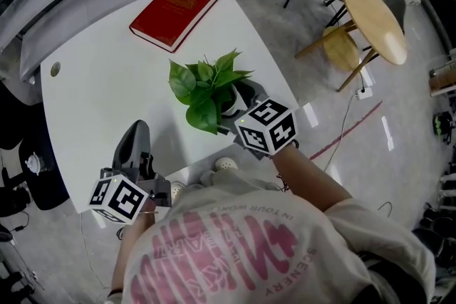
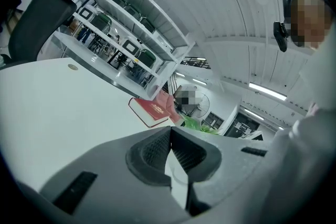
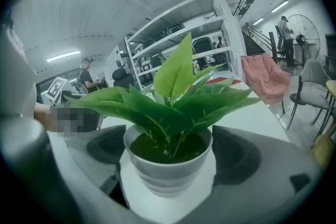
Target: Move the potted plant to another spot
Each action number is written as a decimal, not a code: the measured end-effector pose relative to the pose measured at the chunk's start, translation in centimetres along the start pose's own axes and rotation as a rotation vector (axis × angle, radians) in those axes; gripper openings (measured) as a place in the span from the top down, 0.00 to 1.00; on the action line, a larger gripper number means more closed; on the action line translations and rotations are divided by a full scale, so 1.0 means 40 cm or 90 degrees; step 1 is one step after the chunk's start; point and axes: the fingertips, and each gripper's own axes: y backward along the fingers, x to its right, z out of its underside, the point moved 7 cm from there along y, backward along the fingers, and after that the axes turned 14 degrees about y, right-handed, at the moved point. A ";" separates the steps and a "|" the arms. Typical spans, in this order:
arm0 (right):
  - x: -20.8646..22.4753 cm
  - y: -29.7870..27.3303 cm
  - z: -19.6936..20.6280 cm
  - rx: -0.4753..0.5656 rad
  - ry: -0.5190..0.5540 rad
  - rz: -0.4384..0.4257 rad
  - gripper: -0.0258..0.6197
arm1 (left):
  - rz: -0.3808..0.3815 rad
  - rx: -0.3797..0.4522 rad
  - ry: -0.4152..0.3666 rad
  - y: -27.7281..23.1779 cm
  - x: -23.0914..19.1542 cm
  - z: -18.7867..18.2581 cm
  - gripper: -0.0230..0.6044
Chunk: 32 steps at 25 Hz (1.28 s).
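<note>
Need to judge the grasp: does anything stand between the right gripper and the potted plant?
Nothing visible does. The potted plant already stands between the jaws of the right gripper, which are apart, with a bare gap on either side of its white pot.

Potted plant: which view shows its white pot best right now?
The right gripper view: the white pot sits centred between the right gripper's open jaws, gaps either side. The head view shows mostly leaves, the pot nearly hidden. The left gripper view catches only distant leaf tips.
</note>
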 end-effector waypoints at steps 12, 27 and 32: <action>-0.017 0.012 0.006 -0.016 -0.007 0.035 0.16 | 0.021 -0.021 0.013 0.001 -0.022 -0.005 0.96; -0.038 0.025 0.017 -0.018 -0.027 0.086 0.16 | 0.045 -0.054 0.014 0.010 -0.050 -0.009 0.96; -0.049 0.033 0.026 -0.021 -0.025 0.097 0.16 | 0.054 -0.070 0.010 0.016 -0.050 0.004 0.96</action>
